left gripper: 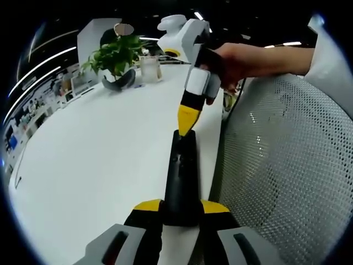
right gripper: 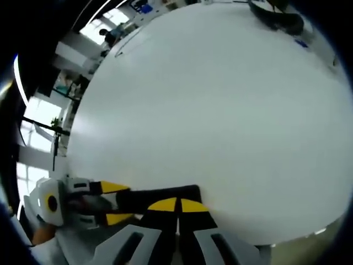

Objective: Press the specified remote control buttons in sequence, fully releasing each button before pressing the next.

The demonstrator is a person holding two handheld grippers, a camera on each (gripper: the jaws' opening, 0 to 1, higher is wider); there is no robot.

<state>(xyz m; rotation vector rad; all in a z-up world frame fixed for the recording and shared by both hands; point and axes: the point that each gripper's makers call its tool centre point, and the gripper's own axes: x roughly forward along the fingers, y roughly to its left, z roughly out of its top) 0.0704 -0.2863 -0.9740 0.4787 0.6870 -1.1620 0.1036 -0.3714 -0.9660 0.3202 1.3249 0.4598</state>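
Note:
A long black remote (left gripper: 182, 171) lies along the white table's (left gripper: 99, 154) right edge, and my left gripper (left gripper: 182, 207) is shut on its near end, a yellow tip on each side. A hand holds my right gripper (left gripper: 186, 122) above it, yellow tips together, touching the remote's far end. In the right gripper view, my right gripper (right gripper: 178, 205) is shut with its tips down on the remote (right gripper: 157, 196). The left gripper (right gripper: 117, 203) grips that remote from the left.
A potted plant (left gripper: 116, 58) and a glass jar (left gripper: 150, 69) stand at the table's far end. A white mesh chair back (left gripper: 287, 165) stands close beside the table's right edge. The broad white tabletop (right gripper: 209, 99) stretches beyond the remote.

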